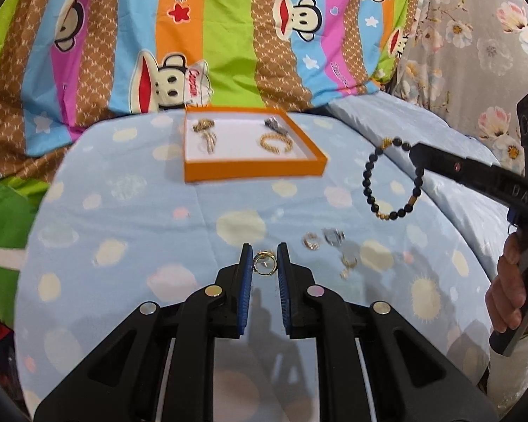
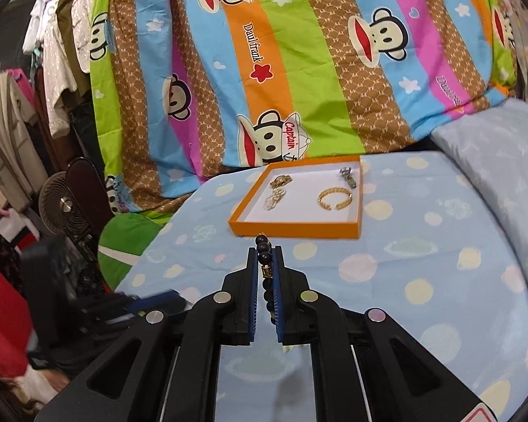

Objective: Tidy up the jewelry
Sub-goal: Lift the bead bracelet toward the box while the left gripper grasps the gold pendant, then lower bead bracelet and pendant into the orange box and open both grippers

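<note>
My left gripper [image 1: 264,258] is shut on a small gold ring [image 1: 264,263], held above the pale blue bedspread. My right gripper [image 2: 265,253] is shut on a black bead bracelet [image 2: 266,263] with gold beads; in the left wrist view the bracelet [image 1: 390,179] hangs as a loop from the right gripper [image 1: 415,153], off to the right. An orange tray [image 1: 253,170] with a white floor lies beyond both grippers. It holds a gold cuff bangle [image 1: 276,142], a silver piece [image 1: 274,125] and gold pieces [image 1: 206,133]. The same orange tray [image 2: 292,229] lies just past the right fingertips.
A few loose small rings and earrings [image 1: 329,242] lie on the bedspread right of my left gripper. A striped cartoon quilt [image 1: 228,35] rises behind the tray. A hand [image 1: 510,281] grips the right tool's handle. A fan [image 2: 65,204] and hanging clothes [image 2: 56,56] stand left of the bed.
</note>
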The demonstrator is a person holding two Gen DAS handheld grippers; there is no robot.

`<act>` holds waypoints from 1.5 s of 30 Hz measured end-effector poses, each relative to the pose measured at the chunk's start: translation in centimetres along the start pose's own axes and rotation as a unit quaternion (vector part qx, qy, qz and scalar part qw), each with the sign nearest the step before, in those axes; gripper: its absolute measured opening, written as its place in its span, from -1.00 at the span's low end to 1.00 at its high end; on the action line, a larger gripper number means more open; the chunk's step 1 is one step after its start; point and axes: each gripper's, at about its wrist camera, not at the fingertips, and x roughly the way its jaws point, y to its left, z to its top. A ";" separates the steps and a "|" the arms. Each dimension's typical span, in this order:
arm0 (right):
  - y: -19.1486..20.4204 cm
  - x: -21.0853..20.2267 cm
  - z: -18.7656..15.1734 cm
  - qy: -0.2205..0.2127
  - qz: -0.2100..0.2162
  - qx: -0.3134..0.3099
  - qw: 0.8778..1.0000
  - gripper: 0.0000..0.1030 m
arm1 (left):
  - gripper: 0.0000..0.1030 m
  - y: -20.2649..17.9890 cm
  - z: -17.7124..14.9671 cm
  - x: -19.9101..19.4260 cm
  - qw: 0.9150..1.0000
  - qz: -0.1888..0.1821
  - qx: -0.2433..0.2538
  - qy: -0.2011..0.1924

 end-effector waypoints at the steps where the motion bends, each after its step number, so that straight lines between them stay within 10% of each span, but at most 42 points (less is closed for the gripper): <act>1: 0.0 0.6 0.9 0.000 -0.005 -0.007 1.000 -0.86 | -0.74 0.2 0.8 0.0 1.000 0.006 0.003 -0.005; 13: -2.5 10.7 8.0 0.022 -0.001 0.019 1.000 -0.86 | -0.74 3.0 11.4 7.3 0.999 0.040 -0.003 -0.035; 24: -6.6 19.1 5.3 0.103 0.005 0.080 0.991 -0.86 | -0.74 4.5 10.8 16.3 0.998 0.064 -0.011 0.021; 32: -7.4 19.2 2.9 0.114 -0.082 0.028 0.990 -0.84 | -0.74 4.9 9.1 17.9 0.997 0.068 -0.009 0.044; 35: -6.4 18.4 2.6 0.091 -0.117 -0.012 0.989 -0.50 | -0.73 4.8 8.7 18.0 0.996 0.075 -0.009 0.041; 38: -5.4 17.2 2.5 0.061 -0.143 -0.042 0.987 -0.12 | -0.44 4.8 8.5 17.3 0.996 0.083 -0.009 0.026; 45: -3.8 12.2 1.7 0.019 -0.143 -0.049 0.988 -0.09 | -0.12 4.6 7.2 12.5 0.994 0.106 -0.019 -0.021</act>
